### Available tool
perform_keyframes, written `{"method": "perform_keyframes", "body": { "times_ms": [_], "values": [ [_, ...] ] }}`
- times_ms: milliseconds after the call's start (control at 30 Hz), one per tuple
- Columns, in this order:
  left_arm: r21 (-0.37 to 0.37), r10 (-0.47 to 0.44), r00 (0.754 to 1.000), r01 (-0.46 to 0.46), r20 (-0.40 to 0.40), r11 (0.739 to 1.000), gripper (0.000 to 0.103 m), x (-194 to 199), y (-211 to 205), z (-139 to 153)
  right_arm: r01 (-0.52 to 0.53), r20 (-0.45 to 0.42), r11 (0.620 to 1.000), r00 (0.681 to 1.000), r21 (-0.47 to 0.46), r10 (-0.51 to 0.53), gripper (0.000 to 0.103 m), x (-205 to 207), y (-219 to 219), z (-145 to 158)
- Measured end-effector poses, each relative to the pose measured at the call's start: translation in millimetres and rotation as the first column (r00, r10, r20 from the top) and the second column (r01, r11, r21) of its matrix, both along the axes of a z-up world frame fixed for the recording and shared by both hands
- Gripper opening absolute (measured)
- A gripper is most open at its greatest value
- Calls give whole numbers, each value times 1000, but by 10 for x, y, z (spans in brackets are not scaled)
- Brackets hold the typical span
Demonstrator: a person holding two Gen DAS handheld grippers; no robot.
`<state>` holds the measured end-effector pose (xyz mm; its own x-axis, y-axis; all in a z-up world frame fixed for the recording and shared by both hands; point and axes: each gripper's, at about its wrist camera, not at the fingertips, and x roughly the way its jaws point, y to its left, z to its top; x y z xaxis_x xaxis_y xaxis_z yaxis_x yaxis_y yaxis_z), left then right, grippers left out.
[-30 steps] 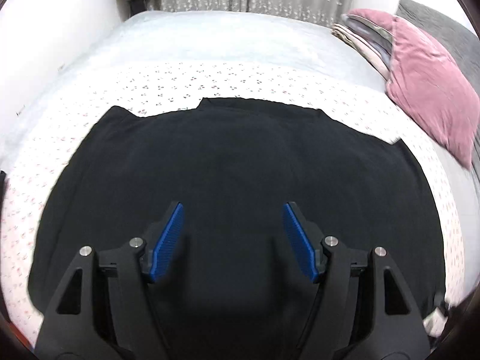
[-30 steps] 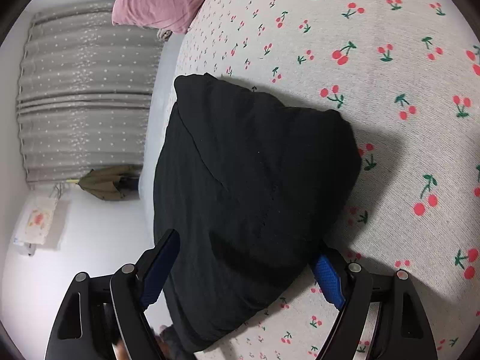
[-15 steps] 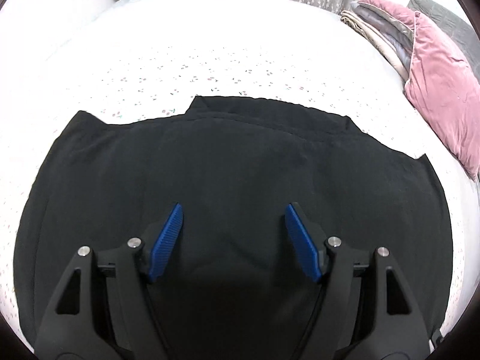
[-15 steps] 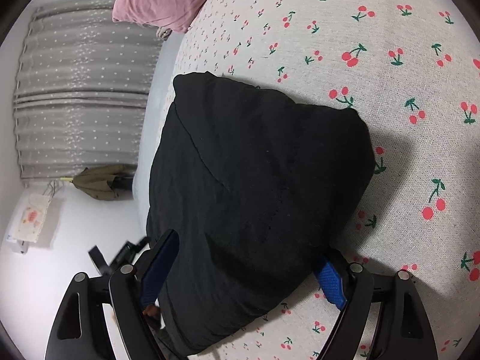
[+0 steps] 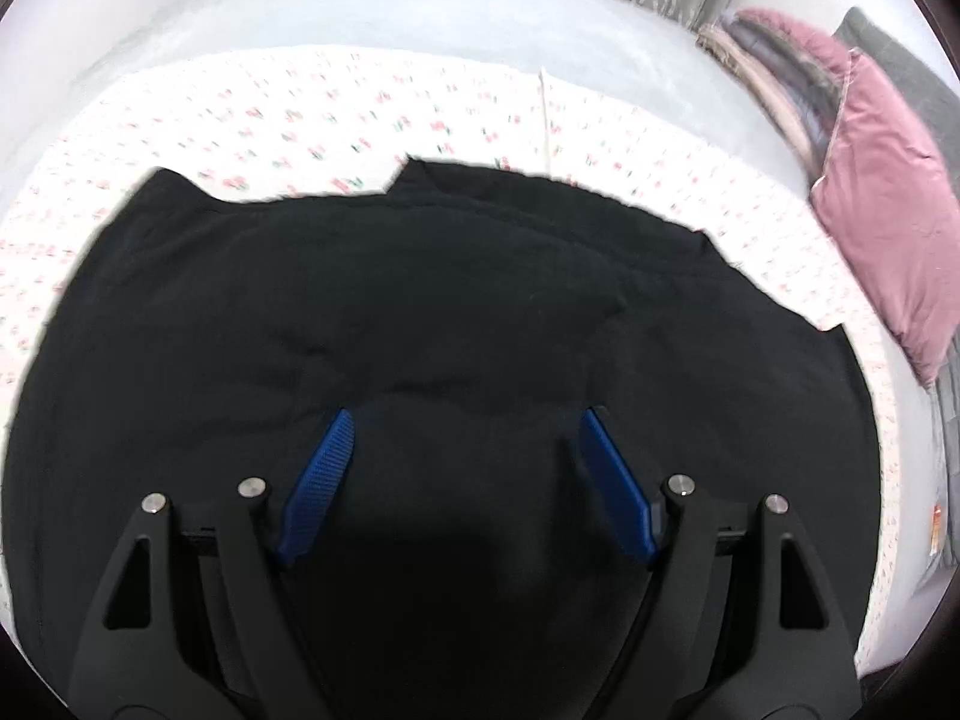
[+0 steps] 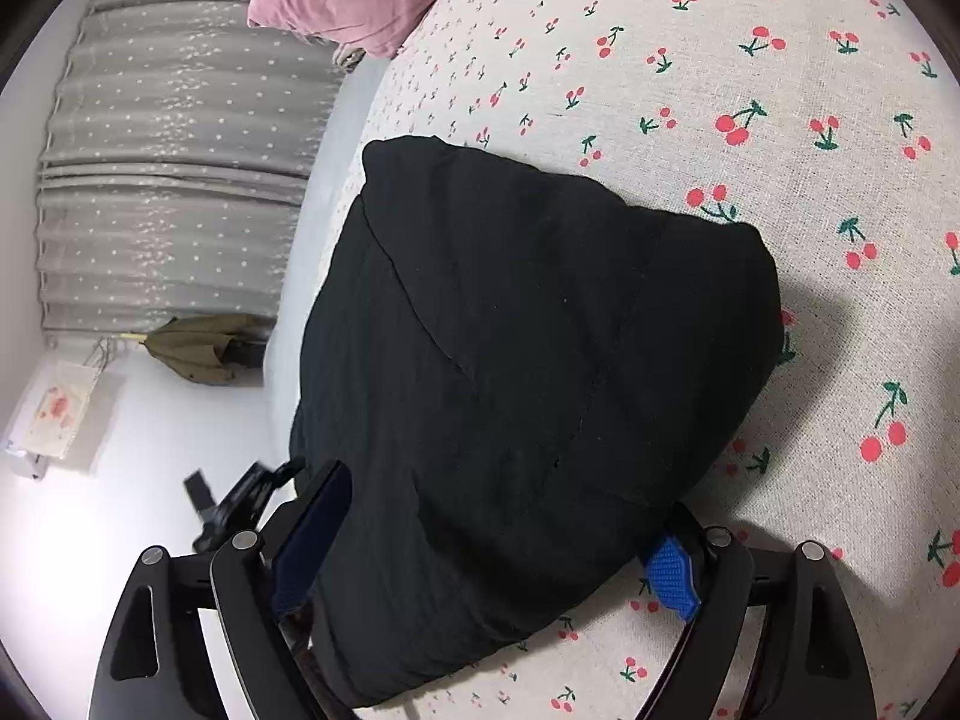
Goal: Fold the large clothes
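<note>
A large black garment [image 5: 480, 300] lies spread flat on the cherry-print sheet [image 5: 300, 114]. My left gripper [image 5: 467, 420] hangs just above its middle, pointing steeply down. Its jaws are opening and the blue pads [image 5: 318, 480] stand wide apart, with only flat cloth below them. In the right wrist view a folded, bulky corner of the same garment [image 6: 540, 330] lies between the fingers of my right gripper [image 6: 504, 504]. Those jaws are opening too. The cloth drapes over the right blue pad [image 6: 672, 576] and runs beside the left one.
A pink pillow [image 5: 882, 210] and a stack of folded bedding [image 5: 768, 54] sit at the bed's far right, with a grey pillow [image 5: 900, 72] behind. Grey curtains [image 6: 180, 150] and an olive garment [image 6: 204, 348] are by the wall. Cherry-print sheet [image 6: 750, 60] lies beyond the garment.
The left gripper has moved forward and down over the garment, and its pads stand wider. The right gripper has stayed put with its jaws a little wider; a black object has appeared at its lower left.
</note>
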<state>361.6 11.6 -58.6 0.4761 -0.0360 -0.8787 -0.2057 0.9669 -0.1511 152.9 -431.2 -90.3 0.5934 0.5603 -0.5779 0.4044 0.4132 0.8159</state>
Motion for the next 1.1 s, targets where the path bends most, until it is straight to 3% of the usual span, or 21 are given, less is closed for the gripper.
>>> {"method": "perform_keyframes", "body": {
  "times_ms": [100, 233, 367, 467, 533, 600, 800, 900, 1100],
  "values": [
    [14, 1, 1000, -2, 30, 1000, 78, -252, 67, 144, 24, 6, 999, 1000, 32, -24, 90, -6, -22, -13],
    [-67, 9, 998, -5, 62, 998, 78, -636, 133, 168, 27, 24, 999, 999, 34, -28, 90, -13, -6, 23],
    [-28, -13, 998, 15, 63, 999, 78, -1030, 85, 123, 28, 44, 999, 999, 30, -29, 86, -24, 10, 54],
    [-4, -22, 997, 23, 75, 1000, 78, -1299, 120, 150, 25, 68, 1000, 997, 5, -26, 58, -23, 27, 109],
    [-7, -36, 996, 37, 77, 999, 78, -1430, 159, 154, 15, 87, 999, 996, -44, -11, 31, -31, 47, 184],
    [1, -45, 996, 45, 82, 999, 78, -1526, 232, 173, -4, 113, 996, 993, -92, 15, 27, -42, 76, 270],
    [28, 61, 993, -64, 106, 998, 78, -1674, 775, 179, -22, 188, 972, 980, -234, 67, 22, -79, 198, 539],
    [6, 130, 988, -131, 87, 991, 78, -1696, 1113, 85, -21, 243, 945, 964, -327, 106, 21, -130, 336, 736],
    [-75, 215, 971, -208, 103, 975, 78, -1878, 1657, 75, -2, 311, 919, 941, -395, 135, 20, -152, 504, 976]
  ]
}}
